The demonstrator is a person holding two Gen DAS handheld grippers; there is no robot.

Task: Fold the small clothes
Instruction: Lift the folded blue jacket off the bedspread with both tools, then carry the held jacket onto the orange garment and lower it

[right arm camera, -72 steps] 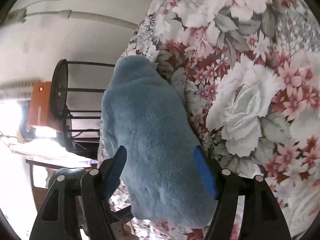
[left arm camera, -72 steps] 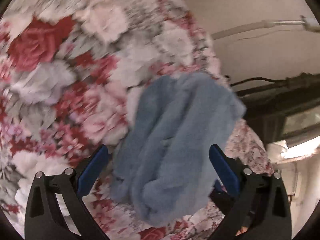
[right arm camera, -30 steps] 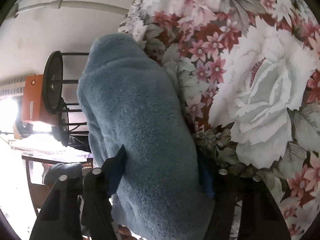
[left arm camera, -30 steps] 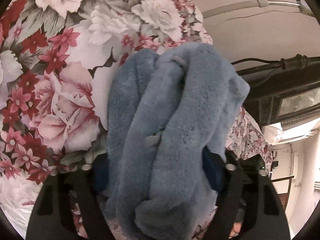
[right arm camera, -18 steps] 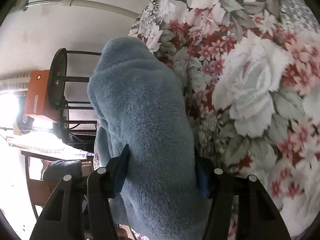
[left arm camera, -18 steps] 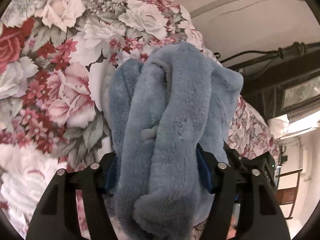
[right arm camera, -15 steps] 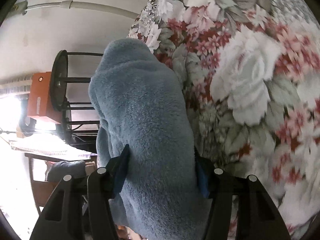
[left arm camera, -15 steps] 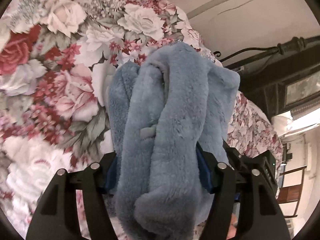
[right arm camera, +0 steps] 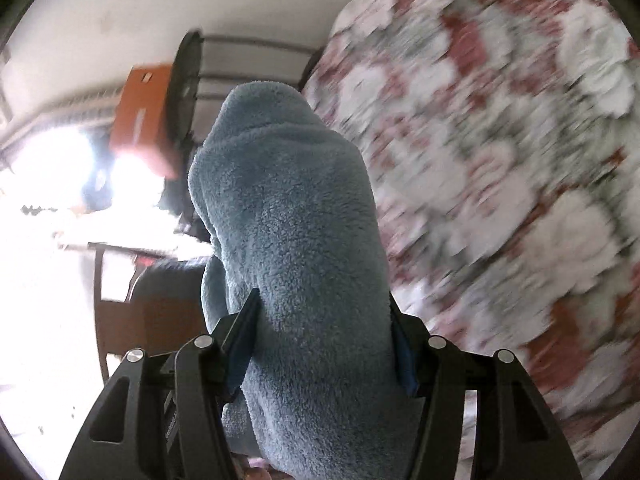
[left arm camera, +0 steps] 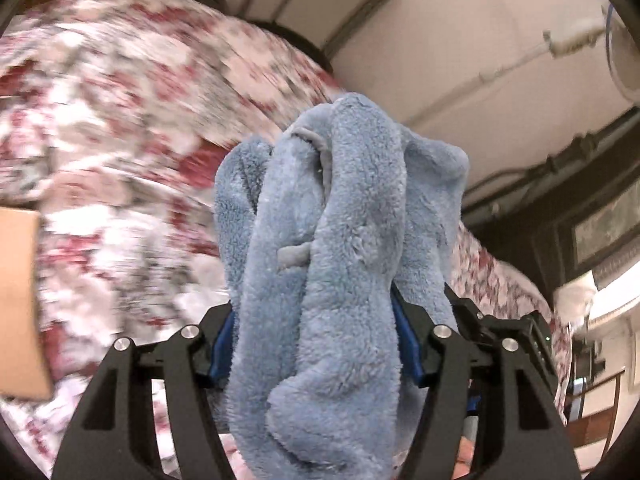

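Floral fabric in red, pink and white (left arm camera: 120, 184) covers the surface below and fills the left half of the left wrist view and the right half of the right wrist view (right arm camera: 500, 160); it is motion-blurred in both. Pale wall with a conduit line (left arm camera: 500, 68) occupies the upper right of the left view. Dark metal rack (right arm camera: 188, 80) and an orange box (right arm camera: 140, 120) sit at upper left of the right view, beside a strongly overexposed area.

Blue fluffy fleece garment, bunched into thick folds (left arm camera: 332, 260), stands at centre frame in the left view and extends from the lower edge to above mid-height. In the right view the same garment (right arm camera: 296, 240) appears as a smooth rounded mass at centre.

Left hand-held gripper (left arm camera: 316, 340), black with blue pads, is closed narrowly on the garment, both pads pressed into the pile. Right hand-held gripper (right arm camera: 320, 344) is likewise clamped on the garment, pads sunk into either side.

Tan flat object (left arm camera: 16, 300) shows at the left edge; identity cannot be told.
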